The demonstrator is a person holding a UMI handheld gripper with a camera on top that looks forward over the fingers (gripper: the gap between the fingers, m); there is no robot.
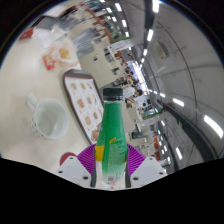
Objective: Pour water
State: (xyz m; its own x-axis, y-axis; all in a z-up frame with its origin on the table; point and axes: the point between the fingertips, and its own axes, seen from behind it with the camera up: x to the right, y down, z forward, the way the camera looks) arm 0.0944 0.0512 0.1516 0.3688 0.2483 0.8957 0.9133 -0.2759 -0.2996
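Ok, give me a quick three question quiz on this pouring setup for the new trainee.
1. True or false: the tool grips the green bottle.
2. What sits beside the bottle, nearer the table edge?
A. a clear mug
B. a red kettle
C. a blue bowl
3. Fill in: the bottle's cap is ____ the bottle.

Key: 1 true, both pink pads press its sides; 2 A; 3 on, so pouring has not begun.

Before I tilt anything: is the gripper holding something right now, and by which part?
Yes: the gripper is shut on the green bottle, both pink pads pressing its lower body, cap upward. The clear cup stands apart.
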